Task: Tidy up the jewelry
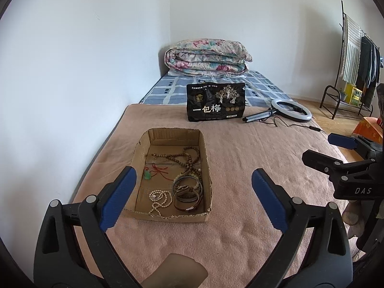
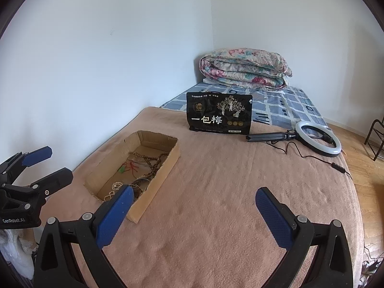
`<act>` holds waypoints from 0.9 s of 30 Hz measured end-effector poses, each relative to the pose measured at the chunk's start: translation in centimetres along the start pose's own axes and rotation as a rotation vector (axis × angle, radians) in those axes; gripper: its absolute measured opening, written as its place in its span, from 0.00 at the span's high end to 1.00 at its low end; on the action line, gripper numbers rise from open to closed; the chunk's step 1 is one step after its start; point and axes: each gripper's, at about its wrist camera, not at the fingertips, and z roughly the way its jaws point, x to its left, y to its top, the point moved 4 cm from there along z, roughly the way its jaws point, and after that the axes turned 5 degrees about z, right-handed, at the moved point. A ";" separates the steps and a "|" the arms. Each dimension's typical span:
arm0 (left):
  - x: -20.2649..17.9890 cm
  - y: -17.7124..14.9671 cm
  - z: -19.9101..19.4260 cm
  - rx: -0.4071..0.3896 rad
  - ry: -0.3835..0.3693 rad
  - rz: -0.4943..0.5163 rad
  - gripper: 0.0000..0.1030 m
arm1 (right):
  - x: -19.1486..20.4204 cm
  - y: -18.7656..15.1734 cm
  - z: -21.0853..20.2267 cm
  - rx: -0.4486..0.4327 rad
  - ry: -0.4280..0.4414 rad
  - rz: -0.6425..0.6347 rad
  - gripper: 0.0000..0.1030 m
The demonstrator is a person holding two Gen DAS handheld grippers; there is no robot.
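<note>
An open cardboard box (image 1: pixel 144 144) lies on the pink blanket, also in the right wrist view (image 2: pixel 168 165). Inside are a brown bead necklace (image 1: pixel 187 158), a green pendant on red cord (image 1: pixel 148 175), a cream bead strand (image 1: pixel 159 198), bangles (image 1: pixel 187 186) and a brown watch (image 1: pixel 188 206). My left gripper (image 1: pixel 194 182) is open and empty, just in front of the box; it also shows in the right wrist view (image 2: pixel 48 163). My right gripper (image 2: pixel 194 199) is open and empty over bare blanket right of the box; it also shows in the left wrist view (image 1: pixel 336 148).
A black snack bag (image 1: pixel 216 102) stands behind the box. A ring light with tripod and cable (image 1: pixel 290 111) lies at the back right. A folded floral quilt (image 1: pixel 206 56) sits by the wall corner. A clothes rack (image 1: pixel 355 67) stands on the wooden floor at right.
</note>
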 end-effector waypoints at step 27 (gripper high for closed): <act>0.4 -1.0 0.4 0.031 0.045 0.006 0.02 | -1.7 -1.2 0.4 0.002 -0.059 0.015 0.00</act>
